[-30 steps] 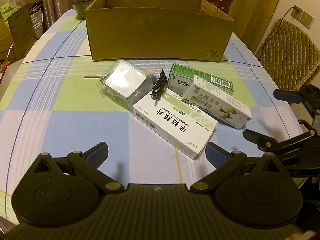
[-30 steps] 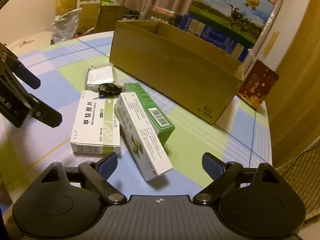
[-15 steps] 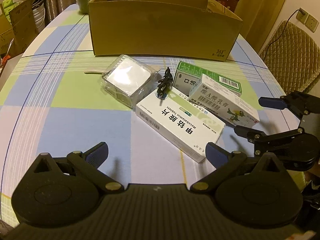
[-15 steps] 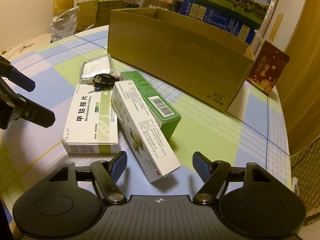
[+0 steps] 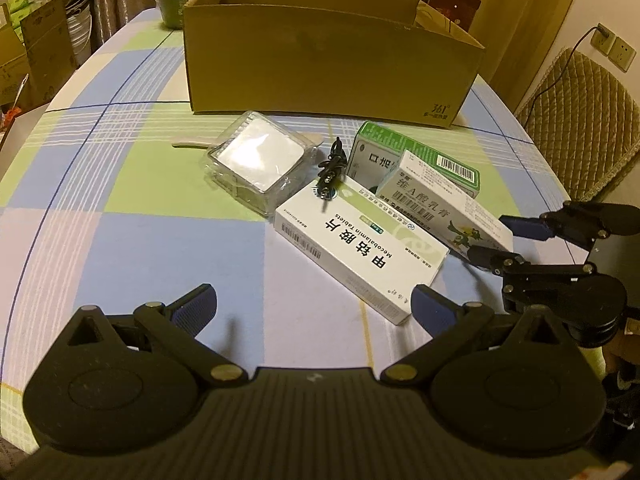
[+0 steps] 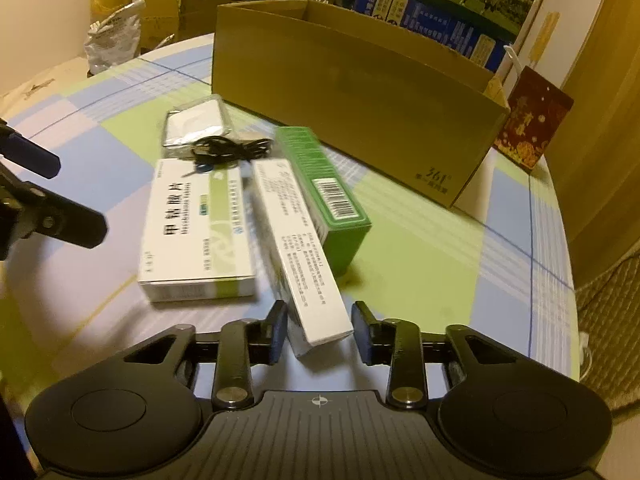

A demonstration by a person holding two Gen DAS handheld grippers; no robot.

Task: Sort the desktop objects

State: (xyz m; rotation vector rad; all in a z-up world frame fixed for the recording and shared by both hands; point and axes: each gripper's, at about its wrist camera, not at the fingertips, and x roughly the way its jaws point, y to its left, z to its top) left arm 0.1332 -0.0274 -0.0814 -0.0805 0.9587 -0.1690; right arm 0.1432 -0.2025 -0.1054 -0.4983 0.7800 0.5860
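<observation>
Right gripper (image 6: 320,330) fingers (image 6: 277,332) clamped on long white box (image 6: 298,248).

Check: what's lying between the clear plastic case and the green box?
A coiled black cable lies between the clear plastic case and the green box, its plug end resting on the Mecobalamin box. The left wrist view shows it best.

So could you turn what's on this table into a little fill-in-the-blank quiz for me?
1. The right gripper has its fingers around the near end of the long ____ medicine box.
2. That box leans on a ____ box.
3. The black cable lies partly on the Mecobalamin ____ box.
4. The left gripper has its fingers ____.

Missing words: white; green; tablets; open
</observation>
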